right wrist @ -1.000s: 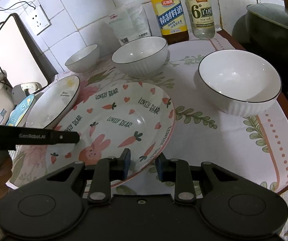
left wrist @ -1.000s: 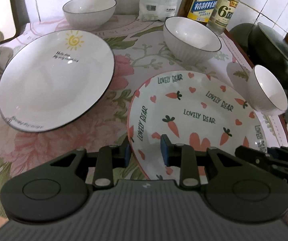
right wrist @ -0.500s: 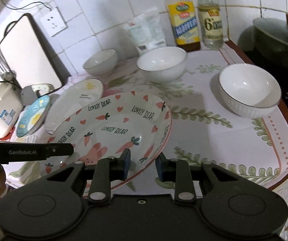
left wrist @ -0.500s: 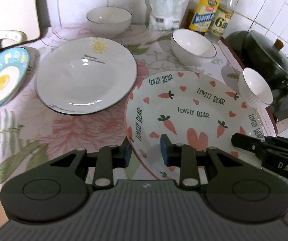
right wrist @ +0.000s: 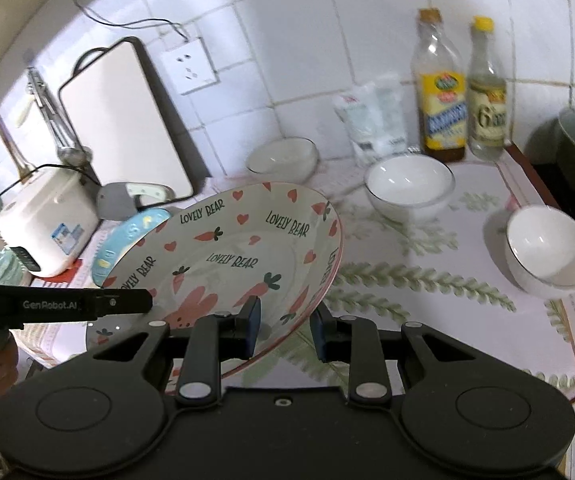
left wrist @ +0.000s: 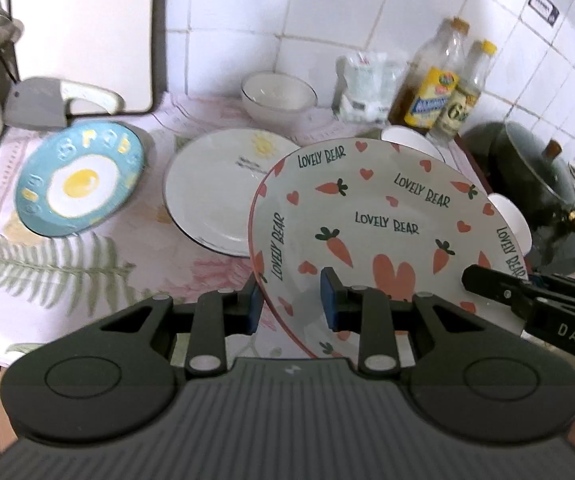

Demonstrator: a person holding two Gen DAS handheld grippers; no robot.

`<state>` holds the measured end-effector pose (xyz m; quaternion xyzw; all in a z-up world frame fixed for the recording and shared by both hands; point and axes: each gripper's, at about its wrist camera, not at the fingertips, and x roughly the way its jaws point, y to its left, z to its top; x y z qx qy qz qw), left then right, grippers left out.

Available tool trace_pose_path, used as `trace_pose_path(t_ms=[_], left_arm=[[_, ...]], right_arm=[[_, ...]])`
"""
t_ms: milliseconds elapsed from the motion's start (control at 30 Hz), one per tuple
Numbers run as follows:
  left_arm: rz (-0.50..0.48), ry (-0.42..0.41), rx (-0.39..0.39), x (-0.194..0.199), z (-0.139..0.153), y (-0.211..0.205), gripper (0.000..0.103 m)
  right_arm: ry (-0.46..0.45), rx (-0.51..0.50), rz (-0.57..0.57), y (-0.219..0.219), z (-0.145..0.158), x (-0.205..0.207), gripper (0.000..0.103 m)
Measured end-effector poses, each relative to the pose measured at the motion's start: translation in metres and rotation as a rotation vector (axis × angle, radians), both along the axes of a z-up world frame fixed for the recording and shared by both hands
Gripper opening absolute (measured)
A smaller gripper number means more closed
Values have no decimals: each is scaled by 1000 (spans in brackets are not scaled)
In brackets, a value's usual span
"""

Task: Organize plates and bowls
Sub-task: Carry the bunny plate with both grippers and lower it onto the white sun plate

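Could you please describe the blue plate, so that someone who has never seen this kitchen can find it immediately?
Look at the flowered tablecloth below the white tiled wall. At its left end, in front of the leaning white cutting board and beside the white plate with a sun drawing, lies the blue plate. It is the only blue one, with a fried egg painted in the middle.

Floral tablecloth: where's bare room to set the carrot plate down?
Free: front strip of the floral tablecloth, ahead of the two white ribbed bowls. Crowded: left side, with the blue egg plate and white sun plate; back wall, with bottles.
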<state>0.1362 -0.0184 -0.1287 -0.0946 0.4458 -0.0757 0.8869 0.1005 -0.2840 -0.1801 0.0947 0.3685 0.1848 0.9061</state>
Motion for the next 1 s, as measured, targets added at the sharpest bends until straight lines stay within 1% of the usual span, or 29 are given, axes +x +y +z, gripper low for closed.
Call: trace_pose_path(t_ms=[167,300,467,600,733,1000], left_arm=[[35,-34,8,4,12,16,28],[69,-38,19,16,7,27,28],[109,-8,12,39,-14,40,28],[113,1,24,57,-34,47,28],[126,28,26,71,-52,55,28],[141,70,21,98,-84,66,28]], right_arm=[[-18,12,27,17,7,12,32],[-14,16,49,30,4,27,32],[20,46,71,40,-12,54,32],[55,26,86,53,-30,76,32],[93,23,95,62,-45,92,32],[158,-15,107,78,-65,119,32]])
